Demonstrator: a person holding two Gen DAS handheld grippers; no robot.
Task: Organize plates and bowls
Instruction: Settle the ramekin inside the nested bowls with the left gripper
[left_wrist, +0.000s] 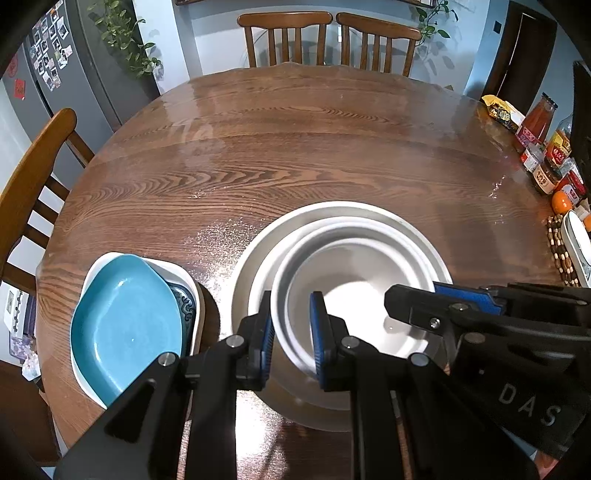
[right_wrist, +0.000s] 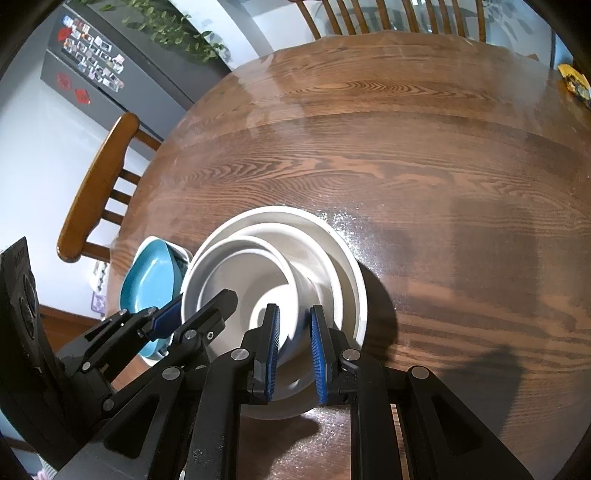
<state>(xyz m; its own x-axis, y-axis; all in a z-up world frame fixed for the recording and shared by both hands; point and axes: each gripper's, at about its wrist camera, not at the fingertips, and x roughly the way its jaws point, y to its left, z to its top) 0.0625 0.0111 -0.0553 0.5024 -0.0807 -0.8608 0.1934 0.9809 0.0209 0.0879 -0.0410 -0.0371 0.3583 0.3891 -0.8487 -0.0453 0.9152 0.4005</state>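
Three white dishes sit nested on the wooden table (left_wrist: 295, 147): a wide outer dish (left_wrist: 343, 206), a middle bowl (left_wrist: 406, 236) and an inner white bowl (left_wrist: 354, 288). My left gripper (left_wrist: 293, 332) is shut on the inner bowl's near-left rim, with the wall pinched between its blue pads. On the opposite rim of the same white bowl (right_wrist: 236, 280), my right gripper (right_wrist: 295, 347) is shut, one finger inside and one outside. Each gripper also shows in the other's view: the right gripper (left_wrist: 413, 293) and the left gripper (right_wrist: 207, 297). A blue oval dish (left_wrist: 125, 325) lies on a white patterned dish (left_wrist: 192, 291) to the left.
Jars and sauce bottles (left_wrist: 546, 147), a snack bag (left_wrist: 502, 110), an orange (left_wrist: 561, 203) and a beaded mat (left_wrist: 561, 254) line the table's right edge. Wooden chairs (left_wrist: 288, 37) stand behind and to the left. A fridge (left_wrist: 74, 74) stands at the far left.
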